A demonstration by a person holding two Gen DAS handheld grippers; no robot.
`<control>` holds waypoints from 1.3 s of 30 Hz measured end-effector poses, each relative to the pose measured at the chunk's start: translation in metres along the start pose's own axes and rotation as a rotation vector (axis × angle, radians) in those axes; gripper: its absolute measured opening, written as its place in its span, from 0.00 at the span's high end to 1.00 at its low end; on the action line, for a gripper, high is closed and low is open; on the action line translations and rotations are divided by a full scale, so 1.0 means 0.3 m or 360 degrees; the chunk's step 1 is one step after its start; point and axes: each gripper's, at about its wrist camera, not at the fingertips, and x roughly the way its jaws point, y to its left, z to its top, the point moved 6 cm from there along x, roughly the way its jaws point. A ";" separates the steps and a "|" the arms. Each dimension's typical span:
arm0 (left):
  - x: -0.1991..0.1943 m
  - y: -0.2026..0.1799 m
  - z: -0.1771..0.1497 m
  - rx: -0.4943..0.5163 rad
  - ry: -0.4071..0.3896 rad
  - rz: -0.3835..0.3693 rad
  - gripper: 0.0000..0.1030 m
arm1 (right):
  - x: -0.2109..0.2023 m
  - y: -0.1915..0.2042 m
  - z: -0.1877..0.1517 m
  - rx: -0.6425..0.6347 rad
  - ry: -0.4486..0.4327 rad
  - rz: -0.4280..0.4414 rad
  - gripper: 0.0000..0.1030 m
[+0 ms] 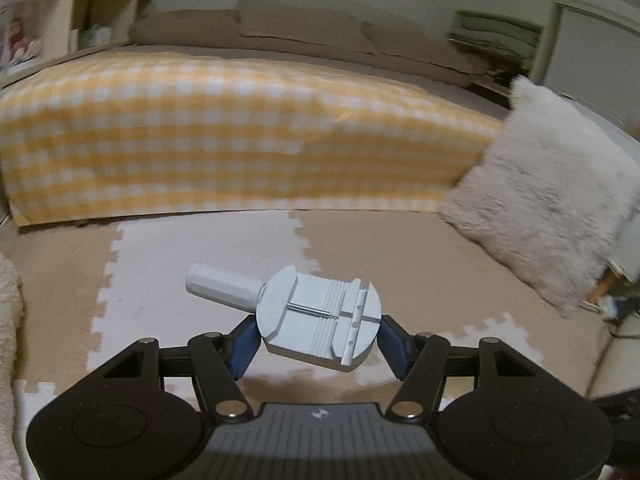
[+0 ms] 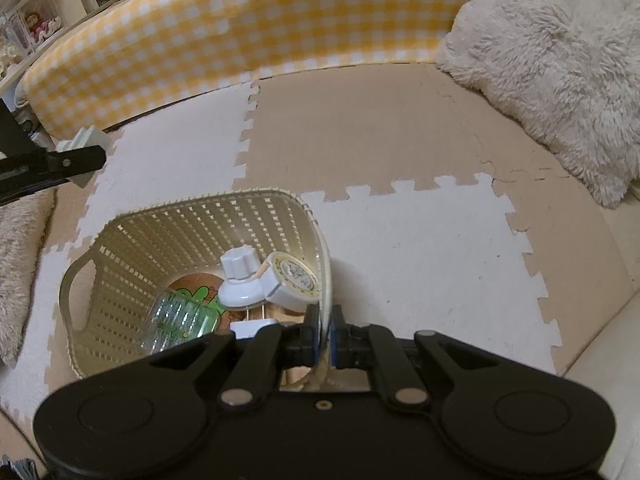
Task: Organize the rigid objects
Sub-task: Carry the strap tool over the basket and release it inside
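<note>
My left gripper [image 1: 318, 338] is shut on a pale blue plastic tool with a round base, a metal pin and a cylindrical handle [image 1: 320, 316], held above the foam floor mat. That tool [image 2: 82, 140] and the left gripper's arm also show at the far left of the right wrist view. My right gripper [image 2: 325, 332] is shut on the rim of a cream perforated basket [image 2: 180, 232]. Inside the basket lie a white knobbed fitting [image 2: 240, 280], a round white and yellow item [image 2: 294, 276], a clear green bottle [image 2: 180, 316] and a cork coaster [image 2: 200, 284].
A beige and white puzzle foam mat [image 2: 400, 240] covers the floor. A yellow gingham mattress [image 1: 240, 136] runs along the back. A fluffy cream cushion [image 2: 552, 64] leans at the right. Shelves [image 1: 92, 8] stand at the far left.
</note>
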 end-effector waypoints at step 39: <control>0.102 -0.243 -0.300 0.0143 0.0443 -0.0316 0.37 | 0.022 -0.005 -0.012 0.0042 0.0061 0.0020 0.94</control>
